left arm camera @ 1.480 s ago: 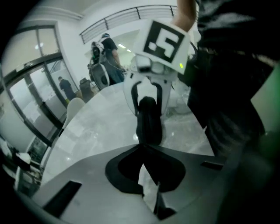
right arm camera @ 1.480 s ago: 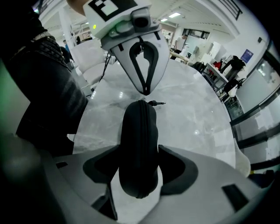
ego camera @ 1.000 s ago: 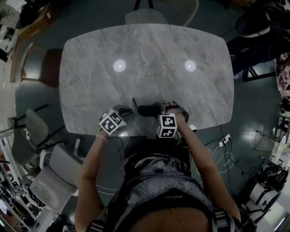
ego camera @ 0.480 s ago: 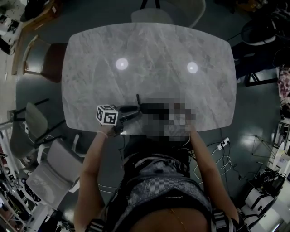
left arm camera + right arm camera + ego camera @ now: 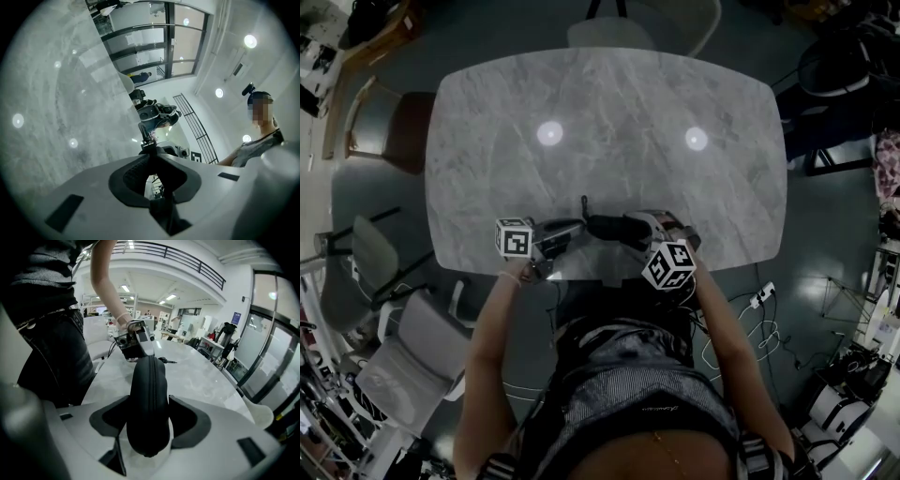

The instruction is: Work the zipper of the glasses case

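Observation:
My right gripper (image 5: 149, 413) is shut on the black glasses case (image 5: 147, 399), which stands lengthwise between its jaws with the zipper seam facing up. In the head view the case (image 5: 611, 228) sits near the table's front edge, held from the right by the right gripper (image 5: 634, 231). The left gripper (image 5: 573, 228) points level at the case's left end. Its jaws have just been closing, and their tips (image 5: 149, 151) pinch the small zipper pull (image 5: 143, 133). A thin black cord (image 5: 583, 206) sticks out from that end.
The grey marble table (image 5: 609, 112) shows two bright lamp reflections. Its front edge runs just under both grippers. Chairs stand at the far side (image 5: 637, 28) and on the left (image 5: 403, 356). Cables and a power strip (image 5: 764, 291) lie on the floor at right.
The left gripper has rolled and turned to point right at the case's left end. The right gripper's cube has shifted to the lower right, and the case stays in its jaws.

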`<state>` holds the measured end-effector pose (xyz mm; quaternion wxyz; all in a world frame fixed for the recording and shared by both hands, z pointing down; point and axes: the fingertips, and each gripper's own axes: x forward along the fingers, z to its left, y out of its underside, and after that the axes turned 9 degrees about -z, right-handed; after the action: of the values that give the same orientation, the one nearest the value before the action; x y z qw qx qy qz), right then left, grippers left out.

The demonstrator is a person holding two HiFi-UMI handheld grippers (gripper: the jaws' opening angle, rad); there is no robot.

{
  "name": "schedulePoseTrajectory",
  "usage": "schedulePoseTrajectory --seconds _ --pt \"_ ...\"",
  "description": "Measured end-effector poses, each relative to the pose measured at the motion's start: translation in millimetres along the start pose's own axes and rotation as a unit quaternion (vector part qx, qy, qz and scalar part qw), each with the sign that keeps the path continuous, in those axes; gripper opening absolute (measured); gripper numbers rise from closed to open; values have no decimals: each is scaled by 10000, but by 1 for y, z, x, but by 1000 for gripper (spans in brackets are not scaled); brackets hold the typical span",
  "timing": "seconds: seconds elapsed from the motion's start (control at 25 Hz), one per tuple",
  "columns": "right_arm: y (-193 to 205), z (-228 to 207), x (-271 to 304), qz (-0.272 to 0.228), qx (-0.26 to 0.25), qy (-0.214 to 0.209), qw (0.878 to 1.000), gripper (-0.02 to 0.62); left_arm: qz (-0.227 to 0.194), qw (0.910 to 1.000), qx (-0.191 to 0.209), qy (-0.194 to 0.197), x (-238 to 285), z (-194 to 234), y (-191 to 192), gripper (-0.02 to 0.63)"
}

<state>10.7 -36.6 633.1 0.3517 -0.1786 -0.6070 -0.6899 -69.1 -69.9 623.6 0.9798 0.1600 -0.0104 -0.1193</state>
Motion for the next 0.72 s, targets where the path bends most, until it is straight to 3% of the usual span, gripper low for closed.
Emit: schedulePoseTrajectory --seconds 0.2,0.4,0.72 --pt "2 -3 4 18 174 29 9998 307 274 9993 224 -119 -1 3 7 37" --pt "3 -4 6 14 115 -16 9999 307 267 9995 177 43 1 3 12 42" --pt "-6 -8 -3 -182 138 44 9997 307 -306 9960 -492 685 3 -7 4 91"
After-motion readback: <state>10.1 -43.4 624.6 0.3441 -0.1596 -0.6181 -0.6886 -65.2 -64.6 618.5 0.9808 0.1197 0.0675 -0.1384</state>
